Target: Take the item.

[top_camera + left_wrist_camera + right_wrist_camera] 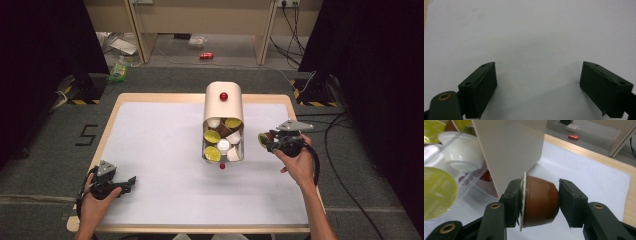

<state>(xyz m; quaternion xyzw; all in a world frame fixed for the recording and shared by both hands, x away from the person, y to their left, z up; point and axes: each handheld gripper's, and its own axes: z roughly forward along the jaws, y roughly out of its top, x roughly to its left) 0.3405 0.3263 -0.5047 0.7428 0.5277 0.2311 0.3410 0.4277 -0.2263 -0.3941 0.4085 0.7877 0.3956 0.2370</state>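
A cream box point(223, 107) with a red knob point(223, 96) lies on the white mat, and its clear front end holds several capsules point(222, 142) with yellow, white and brown faces. Just right of that end, my right gripper point(266, 140) is shut on a brown capsule point(262, 139) with a yellow-green lid. In the right gripper view the capsule point(540, 201) sits sideways between the jaws of my right gripper point(539, 202), lid against the left pad, close to the box wall point(509, 150). My left gripper point(129, 182) rests near the table's front left, open point(539, 87) over bare mat.
A small red ball point(222, 166) lies on the mat in front of the box. The wooden table rim point(295, 112) runs close behind my right hand. Cables point(345, 185) trail on the floor at the right, and a red can point(206, 55) lies on the floor beyond the table.
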